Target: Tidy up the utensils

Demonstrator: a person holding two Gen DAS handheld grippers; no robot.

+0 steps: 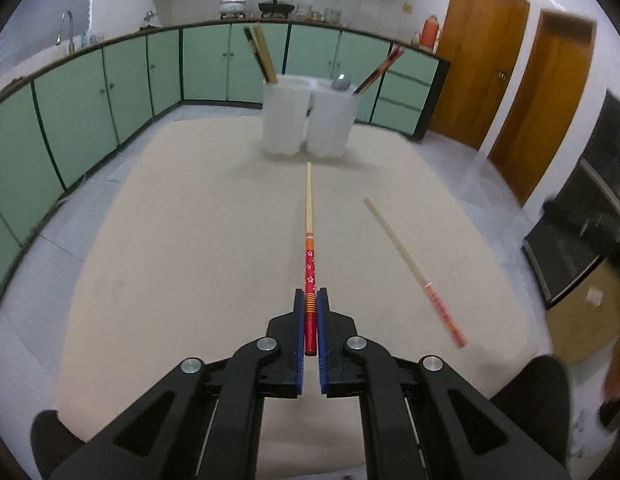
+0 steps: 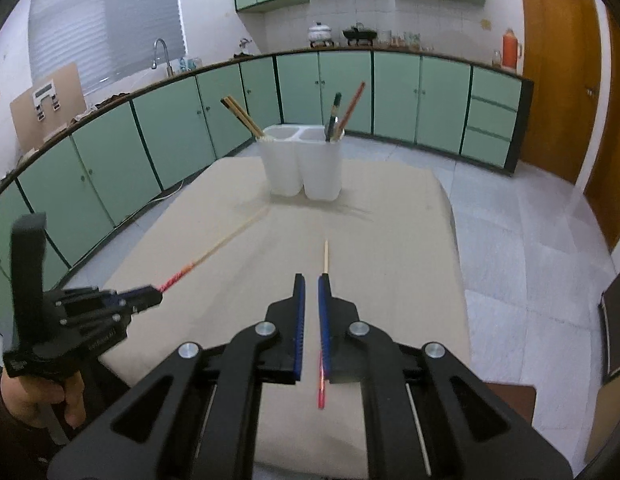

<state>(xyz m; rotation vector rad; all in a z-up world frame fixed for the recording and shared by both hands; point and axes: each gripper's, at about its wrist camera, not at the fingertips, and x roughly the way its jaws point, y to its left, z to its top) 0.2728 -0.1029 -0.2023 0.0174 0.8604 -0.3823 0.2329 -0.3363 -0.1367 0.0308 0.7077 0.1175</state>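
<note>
My left gripper is shut on the red patterned handle of a chopstick. The chopstick's pale tip points at the white two-compartment holder, well short of it. From the right wrist view this gripper hovers at the left with that chopstick sticking out. A second red-handled chopstick lies on the beige table to the right. My right gripper is shut above it with nothing between the pads. That chopstick shows under its right finger, blurred. The holder has brown chopsticks on its left side, and a dark utensil and a red chopstick on its right.
Green cabinets under a counter curve round the left and far sides. Wooden doors stand at the right. A dark cabinet and a cardboard box sit by the table's right edge. A person's hand grips the left tool.
</note>
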